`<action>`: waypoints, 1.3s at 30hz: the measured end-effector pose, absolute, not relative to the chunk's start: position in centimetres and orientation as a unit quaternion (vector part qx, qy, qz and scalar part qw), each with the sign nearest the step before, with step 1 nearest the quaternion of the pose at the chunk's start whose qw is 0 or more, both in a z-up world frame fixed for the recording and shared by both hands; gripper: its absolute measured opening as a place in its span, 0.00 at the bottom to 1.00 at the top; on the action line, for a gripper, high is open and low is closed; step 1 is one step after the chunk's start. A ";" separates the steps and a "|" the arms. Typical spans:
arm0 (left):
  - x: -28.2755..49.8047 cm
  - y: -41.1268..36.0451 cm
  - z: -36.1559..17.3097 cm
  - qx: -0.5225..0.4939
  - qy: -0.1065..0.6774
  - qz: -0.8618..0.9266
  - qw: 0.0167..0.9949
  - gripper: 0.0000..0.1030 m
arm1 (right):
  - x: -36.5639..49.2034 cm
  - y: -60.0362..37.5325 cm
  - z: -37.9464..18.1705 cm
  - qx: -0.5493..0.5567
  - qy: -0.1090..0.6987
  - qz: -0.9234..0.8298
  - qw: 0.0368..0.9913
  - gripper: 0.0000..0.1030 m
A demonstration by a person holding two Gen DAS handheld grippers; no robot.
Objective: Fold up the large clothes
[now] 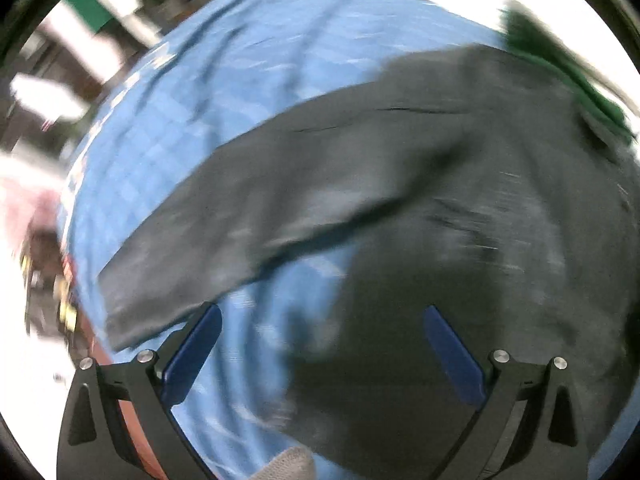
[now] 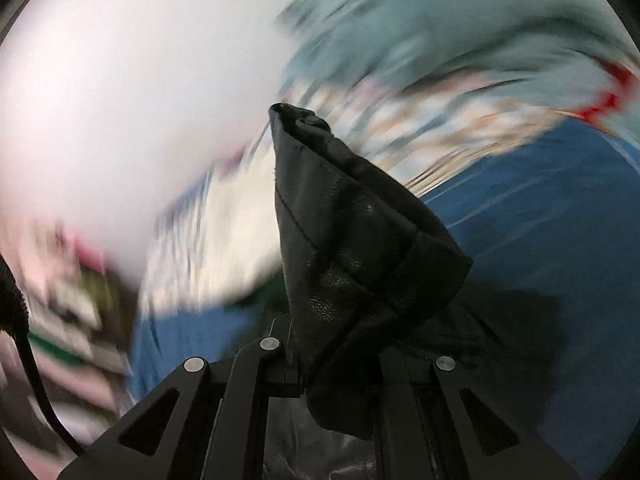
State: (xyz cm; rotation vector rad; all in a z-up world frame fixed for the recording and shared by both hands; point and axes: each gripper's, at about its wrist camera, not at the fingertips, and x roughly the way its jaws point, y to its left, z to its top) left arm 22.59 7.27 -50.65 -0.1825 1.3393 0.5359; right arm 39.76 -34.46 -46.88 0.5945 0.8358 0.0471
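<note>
Step in hand: my judgement is a fold in progress, one end of the dark garment (image 1: 420,200) lifted and carried while the rest lies spread.
Left gripper (image 1: 322,344): fingers (image 1: 196,352) spread wide and holding nothing; the blue pads hang over the cloth without touching it, as far as the blur allows.
Right gripper (image 2: 320,356): fingers closed on a bunched, stitched edge of the garment; the pads themselves are hidden by the cloth, which rises in a stiff wedge straight ahead of them.
Garment, left wrist view: a broad dark band runs across ahead of the fingers, from beyond the left finger over to the right one and past it, lying on the blue checked cover (image 1: 192,128).
Surface: the cover shows between and ahead of the left fingers; whether it dresses a tabletop or a bed I cannot tell.
Green item (image 1: 560,80): far ahead and right of the fingers, beyond the garment; too smeared to name.
Next move calls for: probably laying the held edge over the flat part with edges aligned, and the free left fingers taking a matching corner or pinning the cloth.
Caution: both views are motion-blurred, so exact edges are uncertain.
</note>
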 end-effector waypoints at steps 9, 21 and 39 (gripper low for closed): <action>15.7 14.9 -52.6 -0.164 0.608 0.348 0.695 1.00 | 42.9 -9.9 -63.6 -0.001 0.576 0.121 0.808 0.09; 11.0 22.6 -55.9 -0.511 0.499 0.296 0.635 1.00 | 39.1 -13.6 -57.0 0.085 0.603 0.175 0.774 0.77; 16.5 34.7 -55.3 -0.474 0.397 0.452 0.643 0.04 | 39.5 -15.0 -59.0 0.076 0.586 0.016 0.806 0.77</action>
